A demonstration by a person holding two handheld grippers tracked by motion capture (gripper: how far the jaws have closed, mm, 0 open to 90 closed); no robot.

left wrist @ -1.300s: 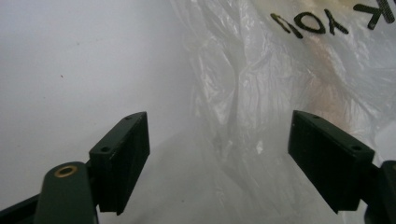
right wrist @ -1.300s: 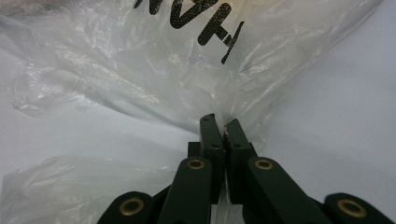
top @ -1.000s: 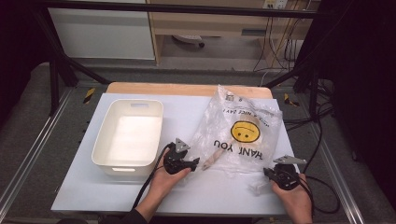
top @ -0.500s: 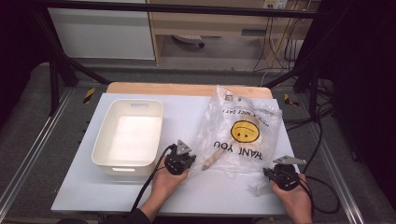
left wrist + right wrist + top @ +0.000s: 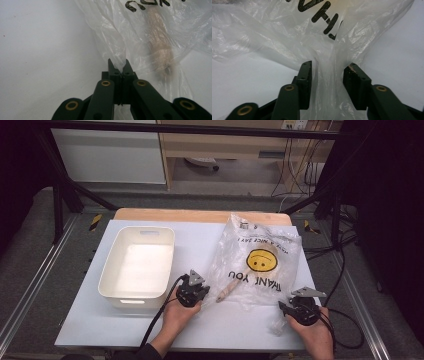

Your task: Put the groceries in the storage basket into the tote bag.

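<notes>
Left gripper (image 5: 119,65), lower centre of frame, has clamped shut on the plastic bag (image 5: 260,265) edge since earlier; right gripper (image 5: 327,72) remains open, straddling a bag handle.

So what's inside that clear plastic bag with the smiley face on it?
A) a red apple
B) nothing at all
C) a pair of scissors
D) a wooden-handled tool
D: through the plastic bag a pale wooden handle shows, lying near the bag's left handle strip, which the left gripper has pinched; the tool's other end is too blurred to name.
</notes>
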